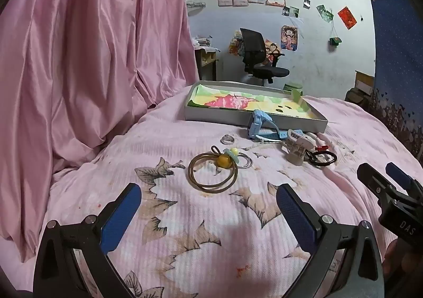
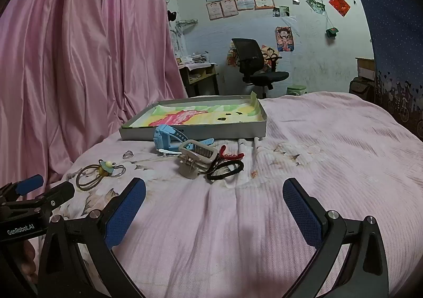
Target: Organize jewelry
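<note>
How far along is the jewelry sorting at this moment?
Nothing looks done: the tray holds only its colourful paper lining. Nothing is in hand; the left gripper and right gripper hover open over the bed. All is left: the hair ties, ring, blue watch, clip and black ties lie loose before the tray.

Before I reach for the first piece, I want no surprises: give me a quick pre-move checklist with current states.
1. Left gripper open, empty: ok.
2. Right gripper open, empty: ok.
3. Gray tray has free room inside: ok.
4. Brown hair ties free of the silver rings: not ok, they overlap.
5. Blue watch clear of the tray wall: not ok, it leans against it.
6. Black hair tie untangled from the beige clip: cannot tell.
</note>
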